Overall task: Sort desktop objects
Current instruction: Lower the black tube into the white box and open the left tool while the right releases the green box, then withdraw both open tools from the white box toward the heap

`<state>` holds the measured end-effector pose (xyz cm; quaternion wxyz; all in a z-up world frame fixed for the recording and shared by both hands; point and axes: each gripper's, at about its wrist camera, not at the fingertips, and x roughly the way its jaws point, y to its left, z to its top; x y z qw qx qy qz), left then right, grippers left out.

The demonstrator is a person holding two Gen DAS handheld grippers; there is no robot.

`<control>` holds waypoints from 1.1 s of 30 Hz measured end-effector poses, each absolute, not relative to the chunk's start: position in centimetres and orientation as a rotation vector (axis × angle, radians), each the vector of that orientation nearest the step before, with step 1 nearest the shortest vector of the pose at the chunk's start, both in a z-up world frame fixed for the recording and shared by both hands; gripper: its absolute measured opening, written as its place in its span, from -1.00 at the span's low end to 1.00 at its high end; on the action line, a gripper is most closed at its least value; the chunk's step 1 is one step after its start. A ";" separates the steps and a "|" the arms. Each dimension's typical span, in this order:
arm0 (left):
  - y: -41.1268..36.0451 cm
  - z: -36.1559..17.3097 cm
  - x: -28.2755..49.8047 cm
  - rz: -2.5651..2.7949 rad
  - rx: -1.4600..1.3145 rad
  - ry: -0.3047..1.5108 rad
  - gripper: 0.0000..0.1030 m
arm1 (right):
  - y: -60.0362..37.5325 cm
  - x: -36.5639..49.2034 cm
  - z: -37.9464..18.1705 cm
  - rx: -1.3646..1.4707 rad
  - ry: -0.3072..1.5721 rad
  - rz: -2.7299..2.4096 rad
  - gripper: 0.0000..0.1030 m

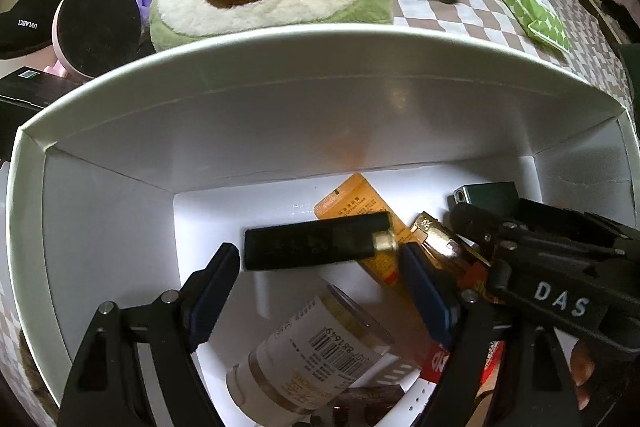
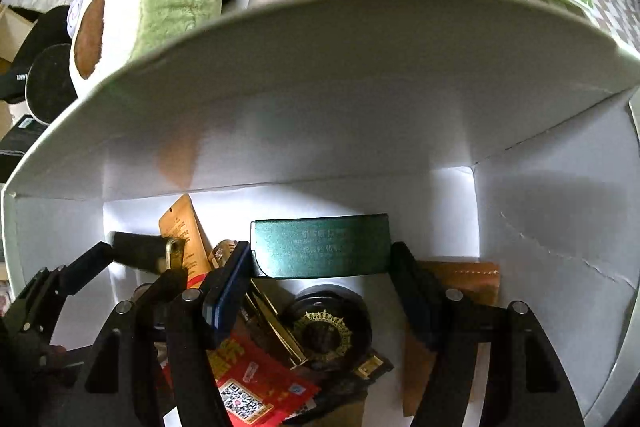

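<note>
Inside the white box point(image 1: 120, 131), both tongs lowered over the sorted items. Left gripper point(image 1: 320, 267): jaws spread, black tube point(image 1: 316, 241) with gold cap lying between the fingertips, long axis running 9 to 3 o'clock across the jaw gap, cap end toward 3 o'clock; contact with either pad not confirmed. Right gripper point(image 2: 320, 263): green case point(image 2: 322, 247) spanning the gap, long axis likewise 9 to 3 o'clock, ends meeting both fingers, apparently pinched. Orange tube point(image 1: 352, 199) at 12 o'clock behind the black tube, labelled can point(image 1: 316, 355) at 6 o'clock below it. Round black compact point(image 2: 326, 327) at 6 o'clock beneath the green case. Likely step: release of both items into the box. Left gripper nearer the black tube, right gripper nearer the green case.
</note>
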<state>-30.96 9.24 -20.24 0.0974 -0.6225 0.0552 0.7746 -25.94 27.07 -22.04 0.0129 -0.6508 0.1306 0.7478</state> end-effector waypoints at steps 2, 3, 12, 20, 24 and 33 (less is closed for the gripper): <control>9.3 -20.1 -30.9 2.297 -1.840 0.170 0.64 | 27.5 -25.6 -22.0 -2.025 0.447 2.322 0.35; 9.0 -20.3 -31.3 2.302 -1.849 0.149 0.65 | 27.7 -25.5 -21.9 -2.024 0.462 2.320 0.35; 9.2 -19.9 -31.5 2.317 -1.817 0.127 0.65 | 28.9 -24.0 -20.9 -1.994 0.541 2.341 0.35; 9.2 -17.8 -30.5 2.360 -1.736 0.098 0.91 | 30.8 -21.7 -19.1 -1.965 0.759 2.367 0.35; 9.6 -16.8 -30.1 2.362 -1.721 0.055 0.93 | 30.0 -20.4 -17.1 -1.941 0.772 2.394 0.35; 9.5 -12.7 -27.0 2.417 -1.625 -0.004 0.99 | 27.3 -23.4 -14.2 -1.832 0.754 2.505 0.35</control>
